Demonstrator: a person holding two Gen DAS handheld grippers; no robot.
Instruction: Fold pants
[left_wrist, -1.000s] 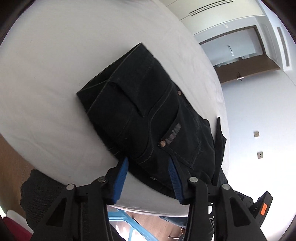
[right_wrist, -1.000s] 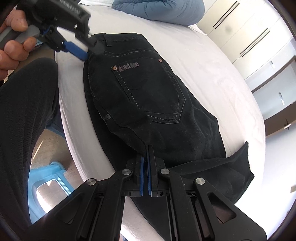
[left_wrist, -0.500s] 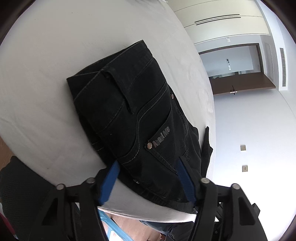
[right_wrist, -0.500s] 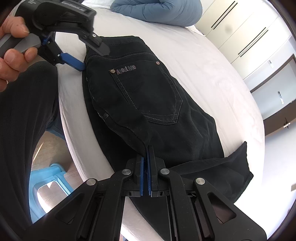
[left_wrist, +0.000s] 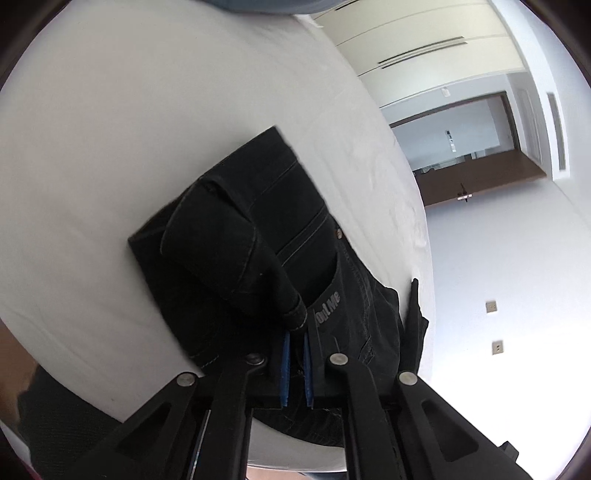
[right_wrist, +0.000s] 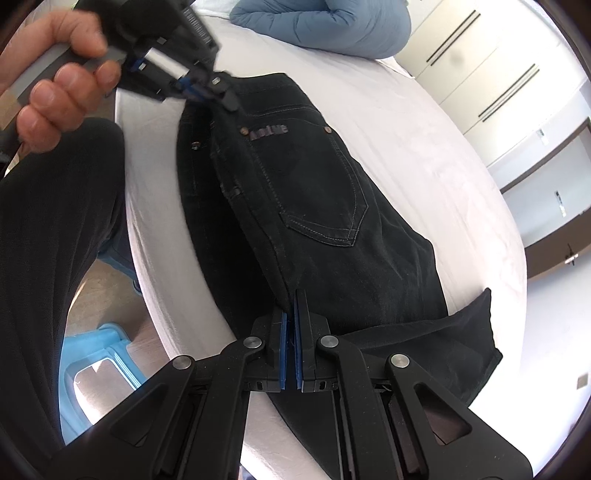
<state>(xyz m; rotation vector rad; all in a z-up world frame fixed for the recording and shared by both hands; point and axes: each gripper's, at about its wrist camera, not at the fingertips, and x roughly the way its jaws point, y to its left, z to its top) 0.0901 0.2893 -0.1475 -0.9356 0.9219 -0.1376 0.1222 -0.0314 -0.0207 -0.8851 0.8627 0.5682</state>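
Black denim pants (right_wrist: 332, 206), heavy, limp, lying on bed (right_wrist: 424, 122); left tongs (left_wrist: 295, 350) clenching waistband, right tongs (right_wrist: 290, 332) clenching seat edge.

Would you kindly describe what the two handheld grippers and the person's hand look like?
Each gripper, left gripper and right gripper, has matte black angular linkage arms with silver rivets and thin blue pads. The bare hand wraps a grey handle; no cables or sleeve are visible.

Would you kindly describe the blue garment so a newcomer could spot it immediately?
Start from the white bed that fills the right wrist view, where the black pants lie. Look to its far end: the blue padded jacket lies bunched there. It is the only blue, quilted fabric on the bed.
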